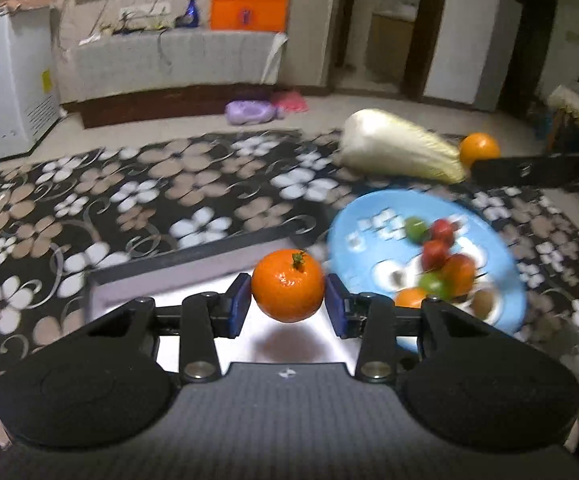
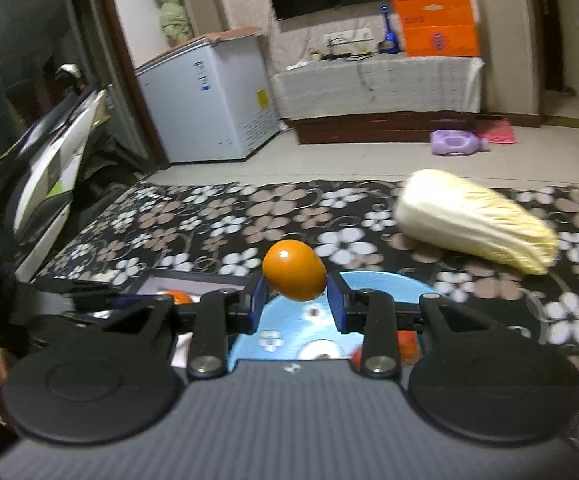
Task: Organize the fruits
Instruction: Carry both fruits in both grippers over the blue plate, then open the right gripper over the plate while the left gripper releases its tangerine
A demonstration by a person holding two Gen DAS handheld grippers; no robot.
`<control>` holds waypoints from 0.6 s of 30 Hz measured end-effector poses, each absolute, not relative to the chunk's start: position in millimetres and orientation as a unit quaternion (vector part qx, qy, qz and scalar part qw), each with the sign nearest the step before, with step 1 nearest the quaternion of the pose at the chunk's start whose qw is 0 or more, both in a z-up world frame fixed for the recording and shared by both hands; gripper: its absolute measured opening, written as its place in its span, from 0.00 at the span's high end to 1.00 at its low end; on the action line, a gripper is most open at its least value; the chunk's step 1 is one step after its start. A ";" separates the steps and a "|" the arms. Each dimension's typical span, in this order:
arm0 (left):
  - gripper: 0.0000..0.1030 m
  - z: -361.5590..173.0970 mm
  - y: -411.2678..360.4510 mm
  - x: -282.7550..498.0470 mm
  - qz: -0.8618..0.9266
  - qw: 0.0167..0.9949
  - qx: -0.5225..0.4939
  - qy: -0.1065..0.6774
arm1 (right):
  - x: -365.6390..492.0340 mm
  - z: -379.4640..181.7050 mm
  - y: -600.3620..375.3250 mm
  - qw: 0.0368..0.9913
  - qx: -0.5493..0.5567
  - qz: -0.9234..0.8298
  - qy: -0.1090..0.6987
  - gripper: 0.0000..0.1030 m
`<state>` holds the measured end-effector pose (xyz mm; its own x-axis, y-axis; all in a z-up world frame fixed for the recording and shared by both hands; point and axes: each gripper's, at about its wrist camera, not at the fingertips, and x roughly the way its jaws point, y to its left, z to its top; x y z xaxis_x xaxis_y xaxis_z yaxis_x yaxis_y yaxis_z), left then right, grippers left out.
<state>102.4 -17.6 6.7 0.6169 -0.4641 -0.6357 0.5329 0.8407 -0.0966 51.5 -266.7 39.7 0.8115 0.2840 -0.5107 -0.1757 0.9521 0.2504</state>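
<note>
My left gripper (image 1: 288, 300) is shut on an orange mandarin (image 1: 288, 285) with a green stem and holds it above a white tray (image 1: 193, 280) with a dark rim. To its right a blue plate (image 1: 353, 236) holds several small red, green and orange fruits (image 1: 437, 258). My right gripper (image 2: 294, 298) is shut on a smooth orange fruit (image 2: 294, 275) and holds it above the blue plate (image 2: 373, 284). That fruit also shows at the far right of the left wrist view (image 1: 479, 150). The white tray (image 2: 193, 282) lies left of the plate.
A pale napa cabbage (image 1: 399, 148) lies on the black floral tablecloth (image 1: 129, 200) behind the plate; it also shows in the right wrist view (image 2: 473, 220). A white chest freezer (image 2: 209, 96) and a covered bench (image 2: 377, 84) stand beyond the table. A purple bottle (image 2: 455, 142) lies on the floor.
</note>
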 end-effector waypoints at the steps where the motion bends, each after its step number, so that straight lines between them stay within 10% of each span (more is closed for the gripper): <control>1: 0.55 8.7 -24.9 99.6 -0.287 0.896 0.052 0.336 | 49.0 39.6 -270.9 0.948 0.096 0.115 0.282 0.64; 18: 0.55 -14.1 -125.2 112.4 -0.284 0.892 0.051 0.349 | 45.9 6.0 -286.6 0.935 0.071 0.070 0.341 0.64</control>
